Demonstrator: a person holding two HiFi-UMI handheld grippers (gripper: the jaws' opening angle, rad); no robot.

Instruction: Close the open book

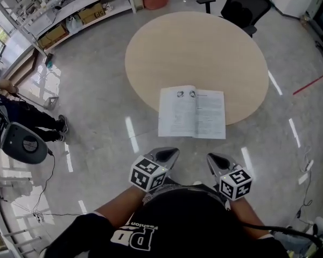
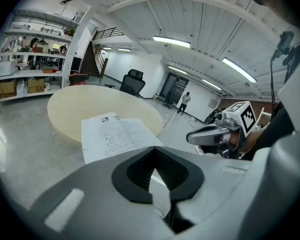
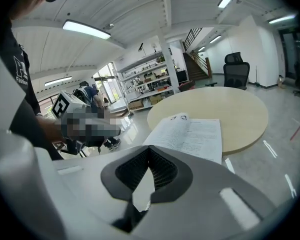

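On the table lies the open book, print illegible; shirt reads "Fashion"; left claw, right claw both closed.

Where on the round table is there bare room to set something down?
The round table is bare from the open book back to its far rim by the office chair, and on both sides of the book. Only the near edge is taken: the book lies there, overhanging the rim.

Probably lab: stocked shelving, office chair, polished floor.
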